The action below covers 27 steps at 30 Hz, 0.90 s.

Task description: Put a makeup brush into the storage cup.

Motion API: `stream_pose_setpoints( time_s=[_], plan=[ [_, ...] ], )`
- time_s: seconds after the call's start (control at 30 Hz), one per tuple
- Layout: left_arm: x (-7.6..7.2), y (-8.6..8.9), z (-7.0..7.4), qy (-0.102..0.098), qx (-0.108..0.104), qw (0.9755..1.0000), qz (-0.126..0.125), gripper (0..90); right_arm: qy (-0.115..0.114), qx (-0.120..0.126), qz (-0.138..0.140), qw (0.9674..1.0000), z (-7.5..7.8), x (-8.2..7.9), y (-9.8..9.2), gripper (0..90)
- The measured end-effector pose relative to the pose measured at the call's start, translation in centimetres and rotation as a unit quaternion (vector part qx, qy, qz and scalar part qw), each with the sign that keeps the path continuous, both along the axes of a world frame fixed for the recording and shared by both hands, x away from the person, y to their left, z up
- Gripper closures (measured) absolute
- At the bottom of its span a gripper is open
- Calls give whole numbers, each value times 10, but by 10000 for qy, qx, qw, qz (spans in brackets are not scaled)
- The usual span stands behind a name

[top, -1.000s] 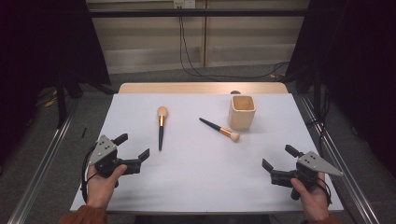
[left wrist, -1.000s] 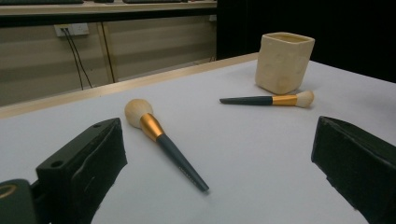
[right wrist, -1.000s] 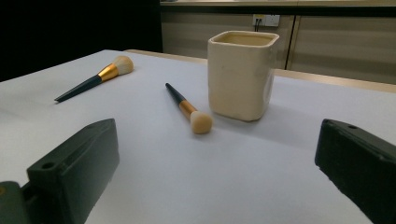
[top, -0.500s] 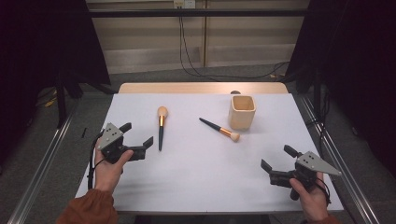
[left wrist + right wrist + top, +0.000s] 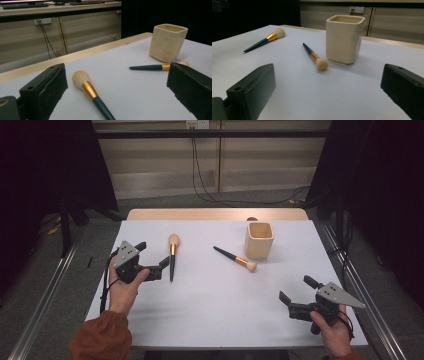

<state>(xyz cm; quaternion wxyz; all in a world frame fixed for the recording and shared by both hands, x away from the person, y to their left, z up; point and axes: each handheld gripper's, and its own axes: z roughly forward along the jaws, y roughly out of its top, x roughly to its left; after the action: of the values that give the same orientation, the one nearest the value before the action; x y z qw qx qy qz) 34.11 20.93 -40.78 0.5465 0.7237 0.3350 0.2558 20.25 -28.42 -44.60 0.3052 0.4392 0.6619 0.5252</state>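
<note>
High view | left tongs (image 5: 152,260) apart, just left of big brush (image 5: 172,255) | right tongs (image 5: 296,296) apart, near-right on worktop (image 5: 210,305)

Round-headed brush (image 5: 86,87) between wide-apart black jaws, slimmer brush (image 5: 152,67) beside cream cup (image 5: 167,42) beyond.

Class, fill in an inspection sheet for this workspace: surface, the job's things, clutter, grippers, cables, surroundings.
Surface: white table, wooden strip along the far edge.
Job's things: large brush lying flat by the left gripper; small brush lying flat near the cup, which stands upright.
Clutter: nothing seen.
Grippers: left gripper open, jaws either side of the large brush's handle end, not closed on it; right gripper open, away from everything.
Cables: black cables hang down the back wall.
Surroundings: dark curtains at both sides, metal rails along the floor.
</note>
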Motion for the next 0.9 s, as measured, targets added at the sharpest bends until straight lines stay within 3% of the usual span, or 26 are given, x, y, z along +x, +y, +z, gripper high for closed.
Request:
stream_pose_setpoints(
  time_s=[0.37, 0.73, 0.9],
  plan=[
    [22, -8, 6, -40, -76, 10000, 36, 27, 16, -34, -7, 10000, -1, 0, 0, 0],
    [42, -14, 9, -33, 41, 9999, 122, 27, 1, -36, 27, 10000, 0, 0, 0, 0],
    [53, -14, 10, -25, -36, 9998, 183, 27, 5, -41, 18, 10000, -1, 0, 0, 0]
  ],
)
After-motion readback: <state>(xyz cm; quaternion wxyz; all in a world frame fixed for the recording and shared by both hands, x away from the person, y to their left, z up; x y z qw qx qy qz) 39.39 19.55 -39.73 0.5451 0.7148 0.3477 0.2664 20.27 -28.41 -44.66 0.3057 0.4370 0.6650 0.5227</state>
